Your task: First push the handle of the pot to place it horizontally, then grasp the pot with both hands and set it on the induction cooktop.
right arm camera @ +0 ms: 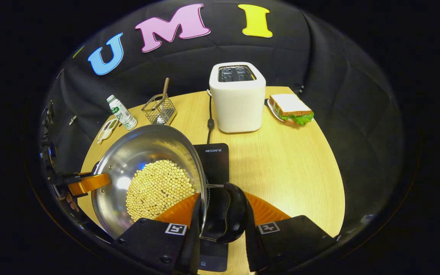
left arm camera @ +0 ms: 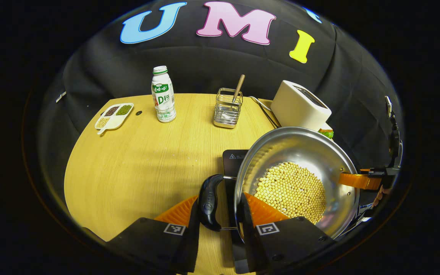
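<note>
A steel pot [left arm camera: 292, 147] holding soybeans [left arm camera: 290, 189] sits over the left part of a black induction cooktop [right arm camera: 216, 160]; I cannot tell whether it rests on it. My left gripper [left arm camera: 220, 198] is shut on the pot's black side handle [left arm camera: 209, 202], with its inner orange finger against the rim. At the opposite side, my right gripper [right arm camera: 222, 196] is shut on the other black handle [right arm camera: 230, 212]. Each view also shows the other gripper's orange finger at the pot's far rim. In the right gripper view the pot [right arm camera: 143, 145] leans slightly.
A white toaster [right arm camera: 237, 97] with its cable [right arm camera: 209, 122] stands behind the cooktop. A sandwich [right arm camera: 290, 109] on a plate lies at the back right. A wire basket [left arm camera: 227, 109], a drink bottle [left arm camera: 163, 95] and a divided dish of beans [left arm camera: 114, 114] stand along the back left.
</note>
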A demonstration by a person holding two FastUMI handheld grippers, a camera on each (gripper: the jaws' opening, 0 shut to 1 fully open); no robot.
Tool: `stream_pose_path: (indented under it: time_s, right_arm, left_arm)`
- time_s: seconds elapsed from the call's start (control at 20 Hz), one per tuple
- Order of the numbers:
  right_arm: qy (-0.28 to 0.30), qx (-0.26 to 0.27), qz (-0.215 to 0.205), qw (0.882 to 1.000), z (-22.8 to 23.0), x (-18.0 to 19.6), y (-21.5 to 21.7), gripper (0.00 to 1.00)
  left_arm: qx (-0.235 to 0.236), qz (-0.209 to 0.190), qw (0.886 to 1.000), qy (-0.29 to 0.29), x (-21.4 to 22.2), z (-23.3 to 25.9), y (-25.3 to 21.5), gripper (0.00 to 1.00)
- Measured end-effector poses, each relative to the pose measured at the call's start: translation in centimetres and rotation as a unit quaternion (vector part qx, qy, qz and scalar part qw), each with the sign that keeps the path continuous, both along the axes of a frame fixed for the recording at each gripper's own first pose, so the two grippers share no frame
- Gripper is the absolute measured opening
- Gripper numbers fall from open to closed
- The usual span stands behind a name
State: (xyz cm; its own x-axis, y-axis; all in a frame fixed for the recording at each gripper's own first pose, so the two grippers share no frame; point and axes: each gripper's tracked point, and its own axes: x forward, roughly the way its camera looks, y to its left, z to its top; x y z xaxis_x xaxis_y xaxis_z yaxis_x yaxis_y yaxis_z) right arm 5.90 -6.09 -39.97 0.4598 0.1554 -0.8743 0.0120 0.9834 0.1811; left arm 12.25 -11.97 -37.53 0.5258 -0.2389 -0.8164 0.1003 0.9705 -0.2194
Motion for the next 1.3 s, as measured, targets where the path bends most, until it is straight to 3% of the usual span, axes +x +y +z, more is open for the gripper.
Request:
stream_pose_path:
  time_s: [0.2, 0.25, 0.55, 0.6, 0.65, 0.95, 1.0, 1.1, 1.3]
  right_arm:
    - [0.003, 0.007, -0.005, 1.000, -1.0, 0.3, -0.3, 0.48]
    - [0.006, 0.010, -0.008, 1.000, -1.2, 0.4, -0.2, 0.52]
    - [0.003, 0.028, -0.013, 1.000, -1.8, 1.4, 0.0, 0.53]
    - [0.003, 0.029, -0.013, 0.999, -1.7, 1.4, -0.1, 0.48]
    - [0.002, 0.029, -0.012, 1.000, -1.7, 1.4, -0.1, 0.52]
    - [0.004, 0.029, -0.015, 0.999, -1.6, 1.5, -0.1, 0.52]
    - [0.004, 0.029, -0.016, 0.999, -1.5, 1.5, 0.0, 0.48]
    - [0.004, 0.028, -0.016, 0.999, -1.6, 1.6, -0.1, 0.53]
    - [-0.002, 0.010, -0.012, 1.000, -1.7, 1.6, -0.1, 0.62]
  left_arm:
    - [0.008, -0.004, 1.000, -0.004, 0.7, -0.2, -0.4, 0.52]
    - [0.011, -0.005, 1.000, -0.005, 1.1, -0.2, -0.5, 0.53]
    - [0.015, -0.003, 1.000, 0.000, 1.5, -0.5, -0.4, 0.54]
    - [0.015, -0.003, 1.000, 0.001, 1.5, -0.5, -0.6, 0.53]
    - [0.016, -0.003, 1.000, 0.000, 1.5, -0.4, -0.5, 0.53]
    - [0.017, -0.003, 1.000, 0.001, 1.6, -0.4, -0.5, 0.58]
    - [0.017, -0.002, 1.000, 0.001, 1.5, -0.4, -0.5, 0.58]
    - [0.017, -0.002, 1.000, 0.001, 1.4, -0.3, -0.6, 0.55]
    - [0.018, -0.008, 1.000, 0.000, 1.5, -0.3, -0.7, 0.61]
